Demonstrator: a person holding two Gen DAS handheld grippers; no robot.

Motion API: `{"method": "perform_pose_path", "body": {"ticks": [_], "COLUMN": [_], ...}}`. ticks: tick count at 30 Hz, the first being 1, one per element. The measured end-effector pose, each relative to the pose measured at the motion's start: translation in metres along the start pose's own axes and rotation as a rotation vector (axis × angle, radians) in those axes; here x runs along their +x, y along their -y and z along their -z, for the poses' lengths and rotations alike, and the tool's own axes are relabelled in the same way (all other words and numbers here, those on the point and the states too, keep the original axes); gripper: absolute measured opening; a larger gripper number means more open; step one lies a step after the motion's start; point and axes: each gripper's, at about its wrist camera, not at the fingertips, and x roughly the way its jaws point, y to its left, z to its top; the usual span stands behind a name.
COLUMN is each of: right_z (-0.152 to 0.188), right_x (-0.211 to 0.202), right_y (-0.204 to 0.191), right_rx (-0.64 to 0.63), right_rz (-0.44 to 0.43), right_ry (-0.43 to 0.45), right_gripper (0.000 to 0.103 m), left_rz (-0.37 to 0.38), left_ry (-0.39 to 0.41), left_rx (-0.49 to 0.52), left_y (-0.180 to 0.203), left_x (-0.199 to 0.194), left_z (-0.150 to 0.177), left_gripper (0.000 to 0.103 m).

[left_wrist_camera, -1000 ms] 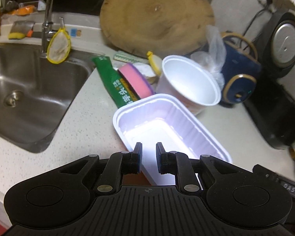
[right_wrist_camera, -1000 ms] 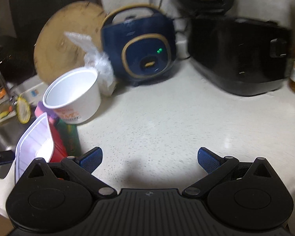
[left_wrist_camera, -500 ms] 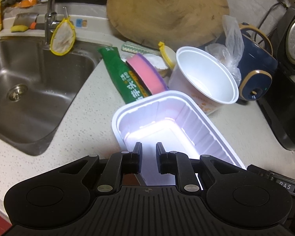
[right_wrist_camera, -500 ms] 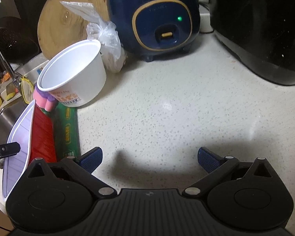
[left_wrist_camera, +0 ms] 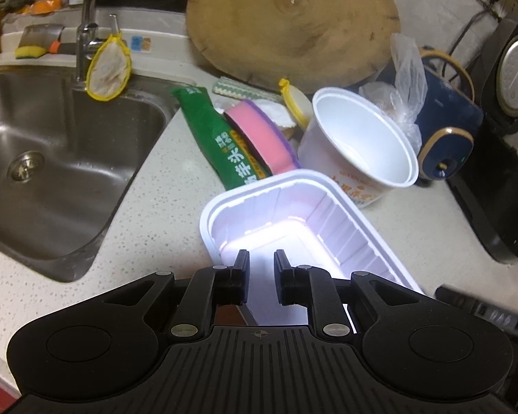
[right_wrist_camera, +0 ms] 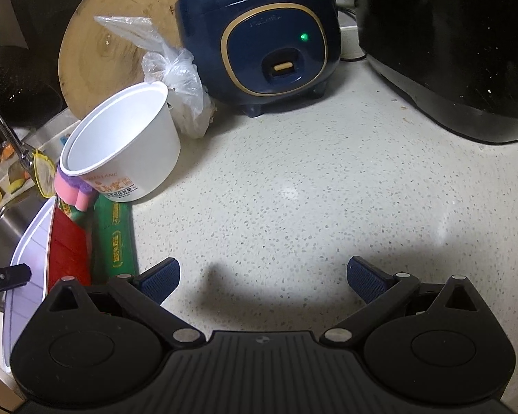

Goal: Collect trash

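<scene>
Rightward across the frame, the round white cup has shifted; left gripper pinches the rectangular white tray wall; right gripper hangs spread over bare counter.

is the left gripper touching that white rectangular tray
Touching. In the left wrist view the left gripper has its fingers closed on the near wall of the white tray, which sits tilted, lifted off the counter.

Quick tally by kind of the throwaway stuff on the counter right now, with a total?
Rectangular white plastic trays: 1, the tray, tilted, red outside, with the left tool at its near wall.
Round white paper bowls: 1, the bowl.
Green snack wrappers: 1, the wrapper.
Clear plastic bags: 1, the bag.
Total: 4
</scene>
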Motion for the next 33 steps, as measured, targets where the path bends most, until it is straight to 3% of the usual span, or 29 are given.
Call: {"method": "perform_pose_path", "body": {"ticks": [5, 10, 17, 19, 24, 29, 33], "right_z": [-0.002, -0.005, 0.002, 0.001, -0.005, 0.005, 0.012], "right_x": [-0.002, -0.017, -0.032, -0.030, -0.020, -0.017, -0.016], "right_y": [-0.010, -0.028, -0.056, -0.062, -0.069, -0.082, -0.093], "right_rx": [-0.050, -0.110, -0.230, -0.262, -0.240, -0.287, -0.314], "right_rz": [-0.024, 0.014, 0.081, 0.034, -0.077, -0.152, -0.242], "right_ry": [-0.022, 0.077, 0.270, 0.234, 0.145, 0.114, 0.066], "right_gripper": [0.098, 0.098, 0.098, 0.094, 0.048, 0.046, 0.045], "left_rz": [0.044, 0.078, 0.009, 0.010, 0.009, -0.034, -0.026], "left_ry": [0.042, 0.057, 0.035, 0.024, 0.003, -0.010, -0.023], "left_rx": [-0.013, -0.048, -0.030, -0.040, -0.066, -0.089, -0.101], "left_y": [-0.005, -0.010, -0.013, -0.015, -0.017, -0.024, -0.027], "left_x": [-0.019, -0.028, -0.029, -0.029, -0.026, -0.023, -0.019], "left_z": [-0.004, -0.003, 0.006, 0.008, 0.014, 0.015, 0.014], "left_gripper": [0.018, 0.018, 0.018, 0.018, 0.018, 0.029, 0.028]}}
